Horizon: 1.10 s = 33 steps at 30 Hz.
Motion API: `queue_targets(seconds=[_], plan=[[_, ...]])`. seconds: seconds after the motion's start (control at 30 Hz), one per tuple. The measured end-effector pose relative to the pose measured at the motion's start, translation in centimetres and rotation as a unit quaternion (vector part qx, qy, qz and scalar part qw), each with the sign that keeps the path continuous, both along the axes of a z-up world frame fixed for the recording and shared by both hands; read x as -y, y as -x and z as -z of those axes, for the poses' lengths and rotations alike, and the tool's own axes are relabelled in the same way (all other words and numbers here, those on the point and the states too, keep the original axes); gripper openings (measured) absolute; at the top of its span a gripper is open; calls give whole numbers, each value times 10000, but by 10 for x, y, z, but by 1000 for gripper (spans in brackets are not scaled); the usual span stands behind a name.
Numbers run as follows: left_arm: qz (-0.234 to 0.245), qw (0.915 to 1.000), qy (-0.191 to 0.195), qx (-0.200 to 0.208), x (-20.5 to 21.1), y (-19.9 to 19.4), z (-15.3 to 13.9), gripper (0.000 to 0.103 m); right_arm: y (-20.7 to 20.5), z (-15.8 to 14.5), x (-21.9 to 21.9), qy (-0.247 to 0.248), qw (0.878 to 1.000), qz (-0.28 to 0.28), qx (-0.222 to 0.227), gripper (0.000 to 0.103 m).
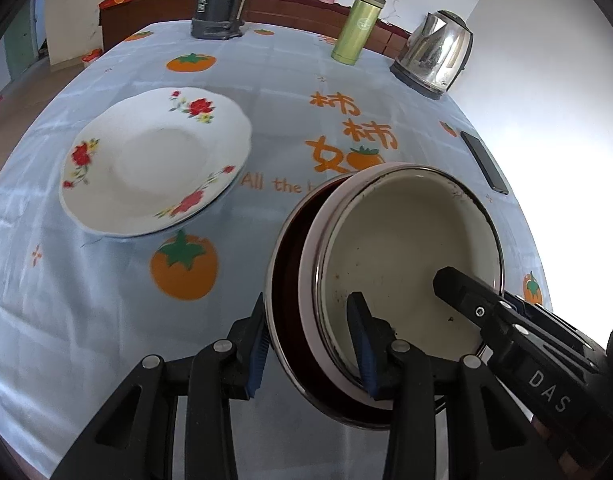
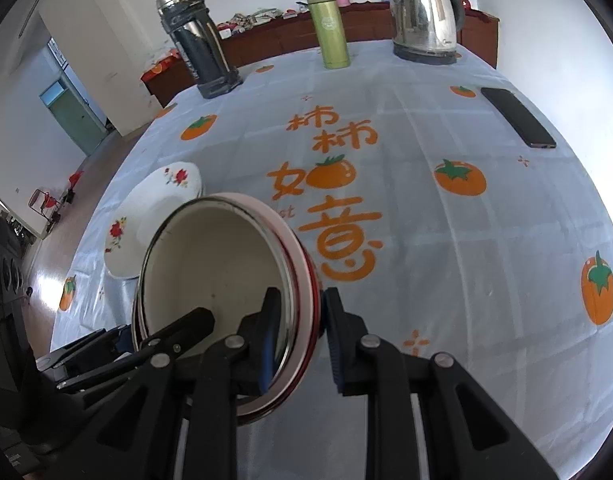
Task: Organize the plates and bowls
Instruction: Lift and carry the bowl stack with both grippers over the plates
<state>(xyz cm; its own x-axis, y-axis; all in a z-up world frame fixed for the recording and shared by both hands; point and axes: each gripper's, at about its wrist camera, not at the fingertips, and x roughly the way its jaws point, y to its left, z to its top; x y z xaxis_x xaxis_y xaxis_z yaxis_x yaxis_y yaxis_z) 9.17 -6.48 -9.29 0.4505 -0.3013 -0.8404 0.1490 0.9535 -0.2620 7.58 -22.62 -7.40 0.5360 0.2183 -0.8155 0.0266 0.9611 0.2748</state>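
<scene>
Two nested enamel bowls [image 1: 406, 248], cream inside with a pink and dark red outside, hang tilted above the table between both grippers. My left gripper [image 1: 310, 344] is shut on their near left rim, one pad inside and one outside. My right gripper [image 2: 302, 332] is shut on the opposite rim of the bowls [image 2: 214, 264]. One of the right gripper's fingers [image 1: 462, 296] reaches into the inner bowl. A white plate with red flowers [image 1: 154, 160] lies on the tablecloth to the left of the bowls, and the same plate [image 2: 154, 208] is partly hidden behind them.
At the far edge of the table stand a dark thermos [image 2: 198, 52], a green flask [image 2: 330, 32] and a steel kettle [image 2: 424, 12]. A black phone [image 2: 518, 118] lies at the right. The blue tablecloth [image 2: 426, 240] carries orange fruit prints.
</scene>
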Motion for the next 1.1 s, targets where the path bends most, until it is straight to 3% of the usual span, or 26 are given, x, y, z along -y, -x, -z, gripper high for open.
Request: queue_targets(seconds=[1.1], plan=[[-523, 9983, -115, 210, -57, 22, -4, 40, 10, 0, -66, 87, 9989, -435, 132, 23]])
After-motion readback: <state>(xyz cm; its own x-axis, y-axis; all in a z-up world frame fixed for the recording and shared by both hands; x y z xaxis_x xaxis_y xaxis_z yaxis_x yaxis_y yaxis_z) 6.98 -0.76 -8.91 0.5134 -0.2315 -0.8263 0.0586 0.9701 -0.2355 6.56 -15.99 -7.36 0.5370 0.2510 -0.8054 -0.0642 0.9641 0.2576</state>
